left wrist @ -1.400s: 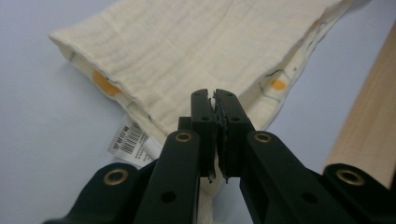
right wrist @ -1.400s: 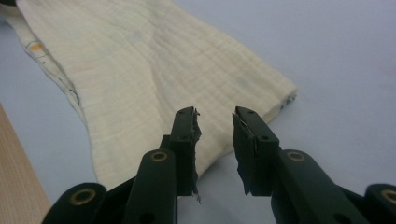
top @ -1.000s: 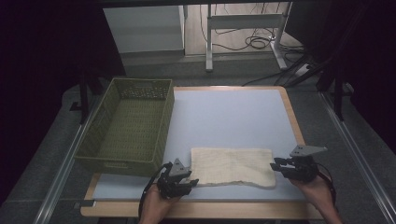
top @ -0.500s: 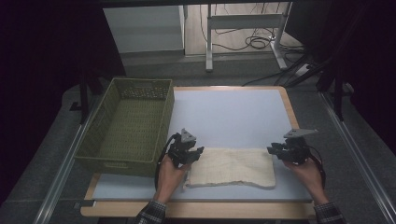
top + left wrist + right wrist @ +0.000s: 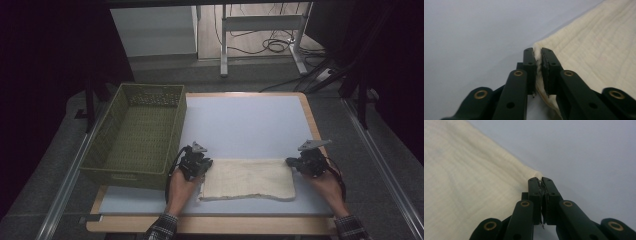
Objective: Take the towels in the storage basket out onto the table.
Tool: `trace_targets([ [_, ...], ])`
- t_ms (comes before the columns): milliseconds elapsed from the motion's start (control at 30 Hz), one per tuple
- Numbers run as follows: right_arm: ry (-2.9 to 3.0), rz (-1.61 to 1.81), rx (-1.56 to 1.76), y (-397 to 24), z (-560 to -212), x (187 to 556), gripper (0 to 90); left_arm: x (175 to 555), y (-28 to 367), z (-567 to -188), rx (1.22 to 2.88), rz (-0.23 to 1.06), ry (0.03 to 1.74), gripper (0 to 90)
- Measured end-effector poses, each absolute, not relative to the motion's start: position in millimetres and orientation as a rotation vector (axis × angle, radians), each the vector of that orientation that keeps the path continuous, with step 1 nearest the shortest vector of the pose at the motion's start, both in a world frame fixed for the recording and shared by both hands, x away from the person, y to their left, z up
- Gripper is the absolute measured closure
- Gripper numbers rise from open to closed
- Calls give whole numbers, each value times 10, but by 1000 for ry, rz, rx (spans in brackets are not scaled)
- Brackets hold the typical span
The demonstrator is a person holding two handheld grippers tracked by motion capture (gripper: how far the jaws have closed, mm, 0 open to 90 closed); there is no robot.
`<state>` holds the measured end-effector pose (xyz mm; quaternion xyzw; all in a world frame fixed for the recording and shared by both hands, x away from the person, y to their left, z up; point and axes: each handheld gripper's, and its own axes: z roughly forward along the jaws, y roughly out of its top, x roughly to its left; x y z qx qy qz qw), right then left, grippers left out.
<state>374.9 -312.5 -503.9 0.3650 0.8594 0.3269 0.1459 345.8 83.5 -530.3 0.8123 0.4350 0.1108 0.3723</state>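
A cream, quilted rectangular cloth [image 5: 248,179] lies flat on the pale blue bench [image 5: 245,125] near its front edge, roughly midway between the left and right edges. The left gripper [image 5: 200,166] sits at the cloth's far left corner, and its fingers [image 5: 530,66] have just been closing; in the left gripper view they are pinched on the cloth's edge, with a fold of cream fabric squeezed between them. The right gripper [image 5: 296,163] sits at the cloth's far right corner, and its fingers [image 5: 534,191] have likewise just been closing, now clamped tight on the corner tip of the cloth. A green woven rectangular basket [image 5: 102,170] stands along the bench's left edge, just beside the left gripper and apart from the cloth.
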Motion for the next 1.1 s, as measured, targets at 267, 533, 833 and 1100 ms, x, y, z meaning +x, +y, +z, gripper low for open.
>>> trace_targets([
  [267,2399,915,1086,-3226,-4859,4177,865,3364,660,-5193,2052,270,1036,838],
  [533,2374,963,1193,-3270,-4950,4493,841,3527,596,-5231,2102,344,1032,677],
  [833,2344,958,1146,-3333,-4842,4212,556,3572,618,-5301,2115,410,1019,392],
  [1100,2364,1001,1142,-3340,-4884,3965,463,3634,687,-5429,2104,374,1043,292],
])
